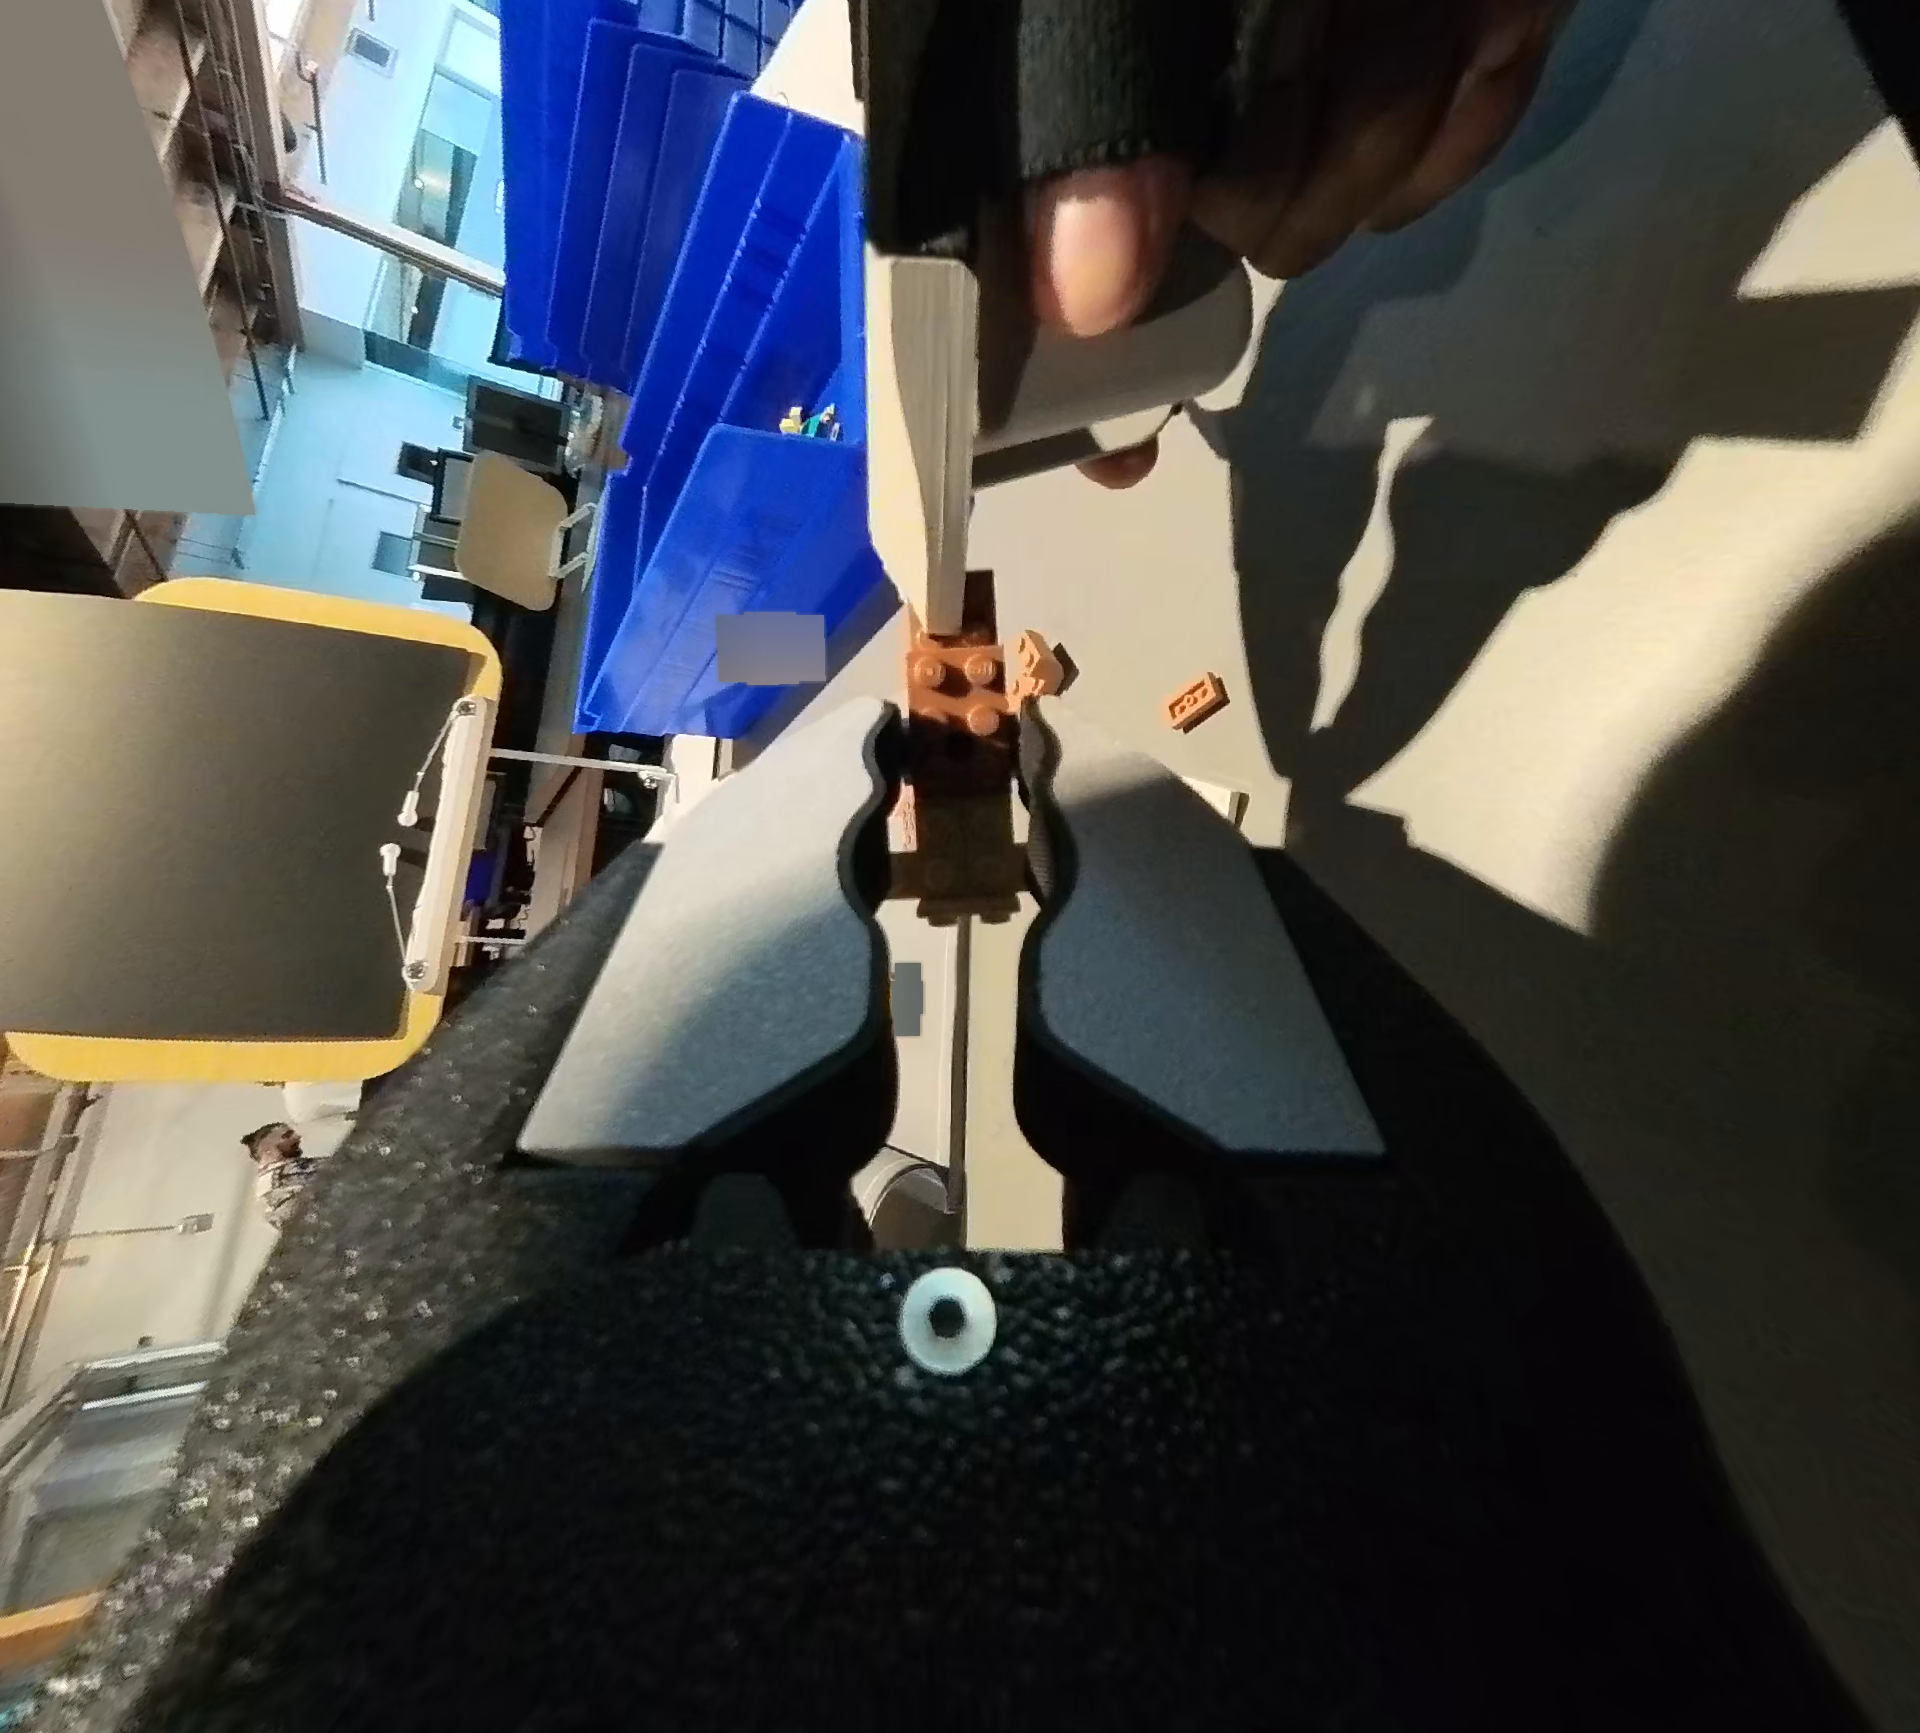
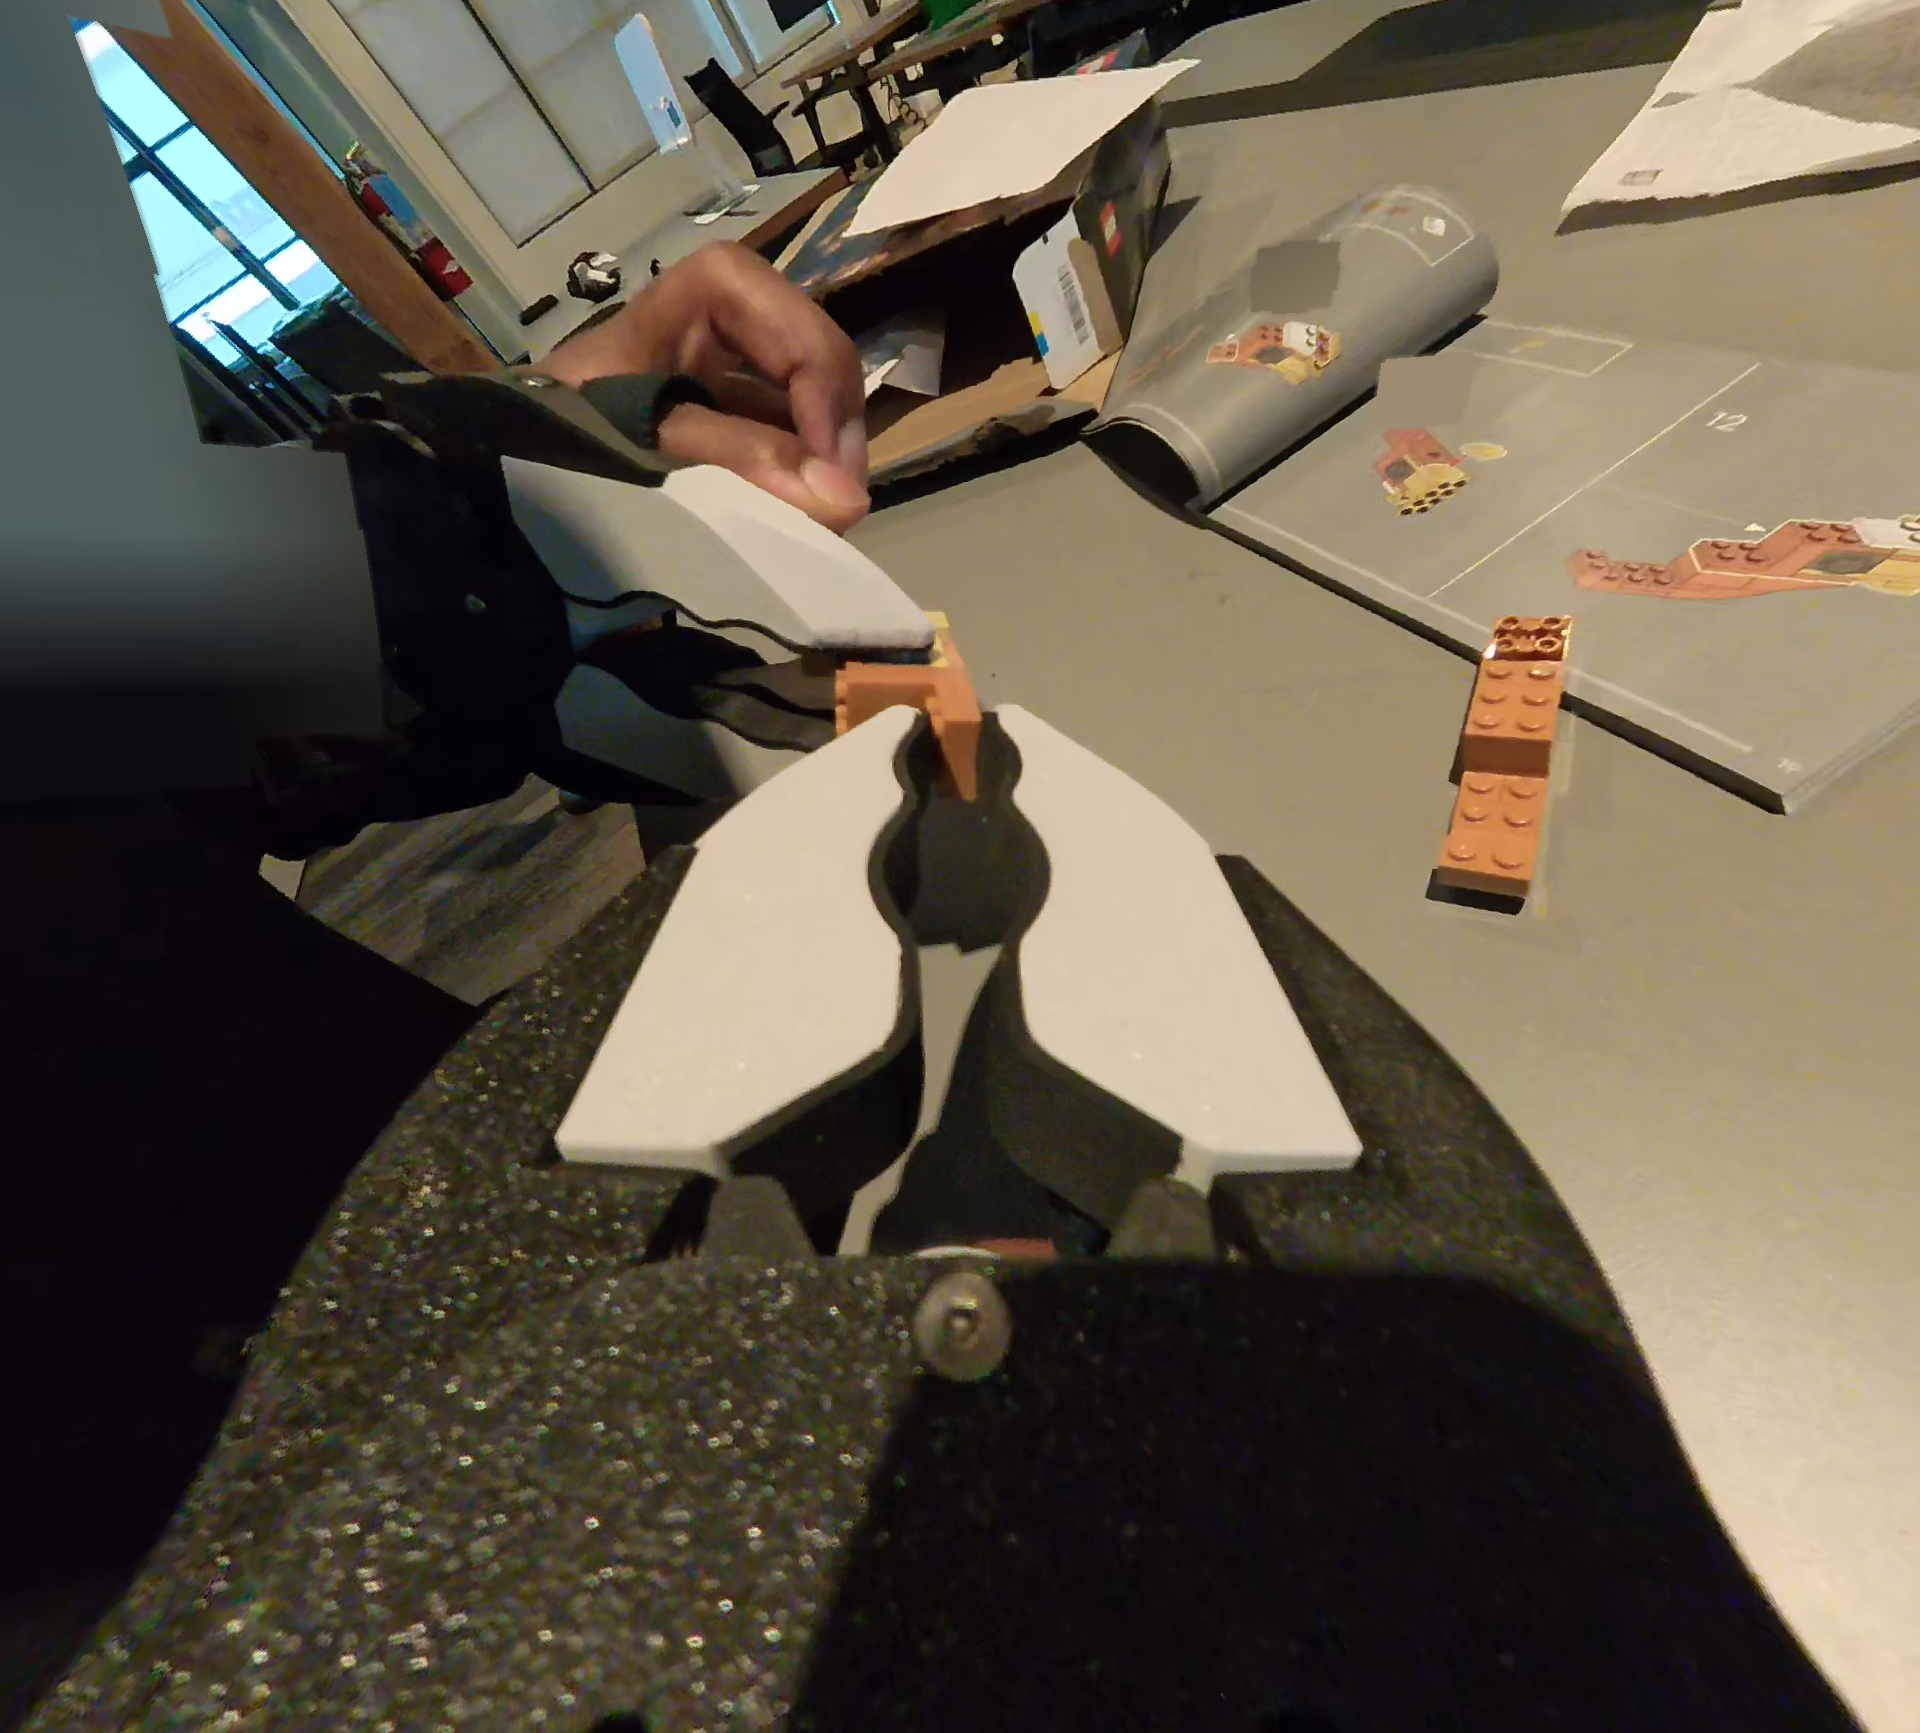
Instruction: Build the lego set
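**A:** Checking the small orange-brown studded lego assembly (image 1: 958,696) — where's it sitting?

**B:** Off the grey tabletop (image 2: 1195,644), pinched between both tools. Left gripper (image 1: 956,784) w/ grey fingers is clamped on its darker lower part. Right gripper (image 2: 961,748) is closed on a thin orange plate edge of the same assembly (image 2: 914,696), coming in from the other side.

**A:** Loose parts?

**B:** Left wrist view: small orange angled piece (image 1: 1042,660) just beside the assembly, small flat orange plate (image 1: 1197,701) further off on the table. Right wrist view: long orange stepped brick stack (image 2: 1501,764) lying at the edge of the open grey instruction booklet (image 2: 1558,478).

**A:** Background?

**B:** Opened cardboard box (image 2: 1039,249) behind the booklet, stacked blue plastic bins (image 1: 727,333) past the table. Hands: one (image 2: 758,374) on the left tool, one (image 1: 1299,73) on the right.
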